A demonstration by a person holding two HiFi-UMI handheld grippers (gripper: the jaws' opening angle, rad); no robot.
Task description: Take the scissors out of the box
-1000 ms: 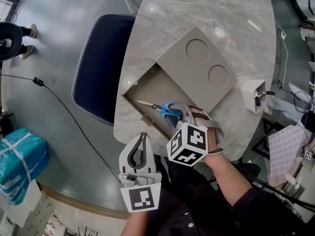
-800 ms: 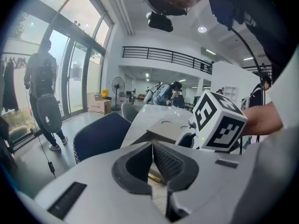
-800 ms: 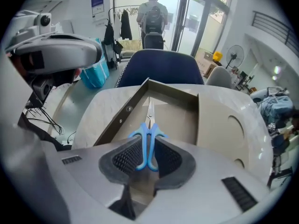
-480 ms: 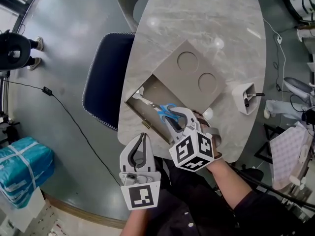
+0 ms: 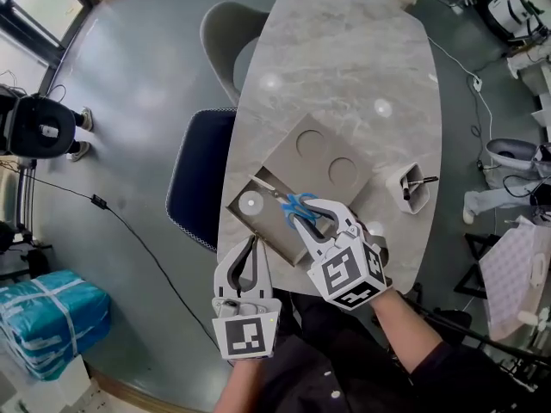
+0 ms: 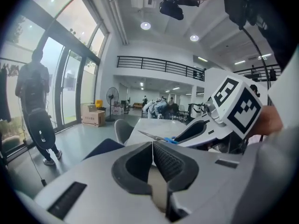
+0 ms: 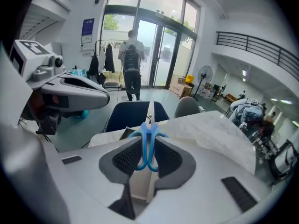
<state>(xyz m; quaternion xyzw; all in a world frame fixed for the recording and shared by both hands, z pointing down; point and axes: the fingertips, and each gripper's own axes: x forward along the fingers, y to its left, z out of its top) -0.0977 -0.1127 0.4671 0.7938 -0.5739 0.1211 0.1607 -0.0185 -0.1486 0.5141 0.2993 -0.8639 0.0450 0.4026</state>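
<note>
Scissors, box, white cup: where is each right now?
blue-handled scissors (image 7: 147,130), right gripper view, top of handles
flat grey box (image 5: 263,215), head view, bare floor
small white cup (image 5: 405,193), head view, side wall

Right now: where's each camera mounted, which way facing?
Head view: on the person's head, steeply down at the marble table and open box; shows left gripper, right gripper, sleeves.
Left gripper view: on the left gripper, along its shut, empty fingers toward the table.
Right gripper view: on the right gripper, along fingers shut on the blue scissors, toward a navy chair.
Shared: each gripper view shows the other gripper; all three show the scissors.
</note>
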